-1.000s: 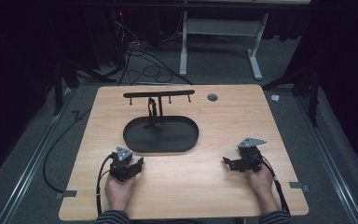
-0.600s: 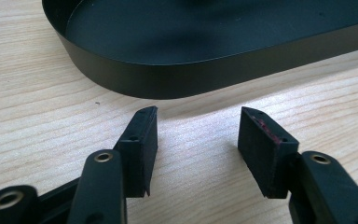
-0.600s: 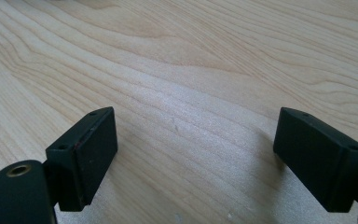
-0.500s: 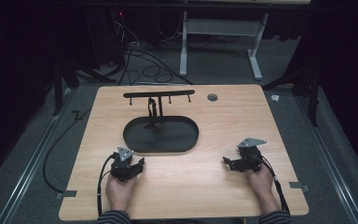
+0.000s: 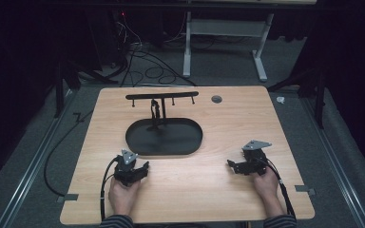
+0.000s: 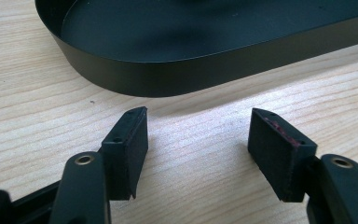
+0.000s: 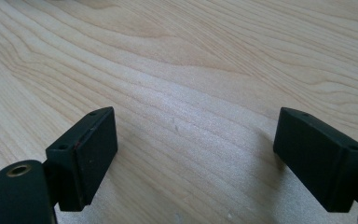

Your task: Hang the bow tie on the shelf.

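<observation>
- The black tray [image 5: 164,137] is lying in the middle of the table [image 5: 218,199], and a thin stand with a crossbar [image 5: 161,96] is rising from its far part; I am taking this tray as the landmark.
- The left gripper [image 6: 198,140] is resting just in front of the tray's near left corner, its jaws standing apart and having just been opening, with only bare wood between them.
- The right gripper [image 7: 196,154] is sitting well to the right of the tray, jaws also wide apart and holding nothing.
- I am thinking the low tray wall [image 6: 177,77] is the risk: a jaw pushing forward can shove the whole tray away instead of catching it.
- If the tray is sliding, the stand may be tipping, because it looks slim and top-heavy.
</observation>
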Demonstrator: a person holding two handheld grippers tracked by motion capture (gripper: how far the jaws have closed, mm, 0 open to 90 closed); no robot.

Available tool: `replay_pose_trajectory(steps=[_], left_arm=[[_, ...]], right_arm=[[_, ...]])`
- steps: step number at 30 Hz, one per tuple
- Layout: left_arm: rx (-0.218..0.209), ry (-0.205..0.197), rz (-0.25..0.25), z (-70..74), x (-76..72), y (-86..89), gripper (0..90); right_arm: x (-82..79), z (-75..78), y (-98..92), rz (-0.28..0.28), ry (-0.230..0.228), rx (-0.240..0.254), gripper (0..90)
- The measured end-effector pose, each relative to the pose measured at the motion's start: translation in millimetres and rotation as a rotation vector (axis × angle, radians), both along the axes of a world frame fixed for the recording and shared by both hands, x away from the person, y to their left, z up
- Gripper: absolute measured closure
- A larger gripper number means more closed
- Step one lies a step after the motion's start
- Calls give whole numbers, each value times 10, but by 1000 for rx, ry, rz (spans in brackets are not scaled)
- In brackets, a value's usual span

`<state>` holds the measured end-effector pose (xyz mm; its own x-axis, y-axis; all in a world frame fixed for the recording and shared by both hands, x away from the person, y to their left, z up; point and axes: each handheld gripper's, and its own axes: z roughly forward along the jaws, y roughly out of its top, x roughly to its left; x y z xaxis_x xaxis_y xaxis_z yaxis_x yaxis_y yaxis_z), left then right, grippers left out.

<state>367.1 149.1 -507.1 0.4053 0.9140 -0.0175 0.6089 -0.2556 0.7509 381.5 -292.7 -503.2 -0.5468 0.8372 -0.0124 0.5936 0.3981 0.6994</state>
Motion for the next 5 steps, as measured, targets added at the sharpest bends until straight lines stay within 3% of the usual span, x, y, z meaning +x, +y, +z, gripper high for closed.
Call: replay_pose_trajectory(steps=[5], left_arm=[[1,2,0,1,-2,-2,374]], right_arm=[[0,1,0,0,1,-1,144]])
